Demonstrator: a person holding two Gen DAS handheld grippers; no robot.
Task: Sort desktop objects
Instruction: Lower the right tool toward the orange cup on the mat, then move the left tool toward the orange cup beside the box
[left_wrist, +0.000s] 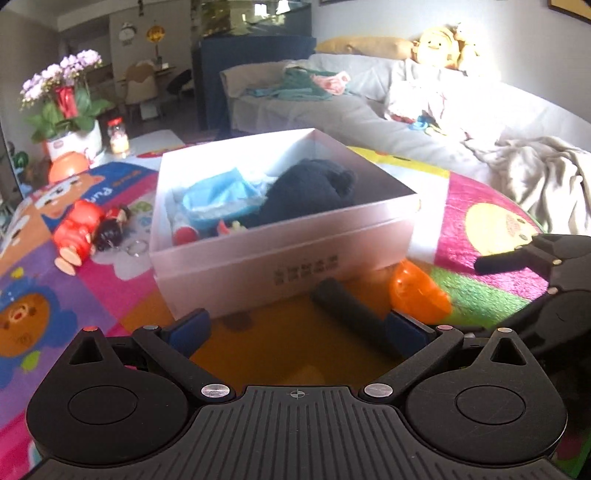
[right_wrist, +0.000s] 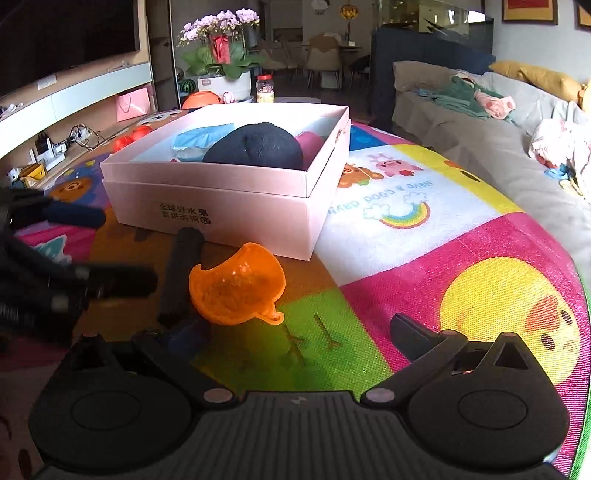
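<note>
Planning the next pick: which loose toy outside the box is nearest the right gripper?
The orange half-shell, just ahead of the right gripper, beside the black cylinder; the red doll lies beyond the box.

1 box (right_wrist: 236, 206), 1 orange cup (right_wrist: 236, 284), 1 black cylinder (right_wrist: 181, 273), perhaps 1 doll (left_wrist: 88, 229)

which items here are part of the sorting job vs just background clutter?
Job:
- pale pink cardboard box, already holding a dark knitted hat and blue face mask
- orange translucent plastic shell half
- black cylindrical tube
- red-dressed doll

Background:
- pink potted orchid
- grey-covered sofa
- yellow plush toy
</note>
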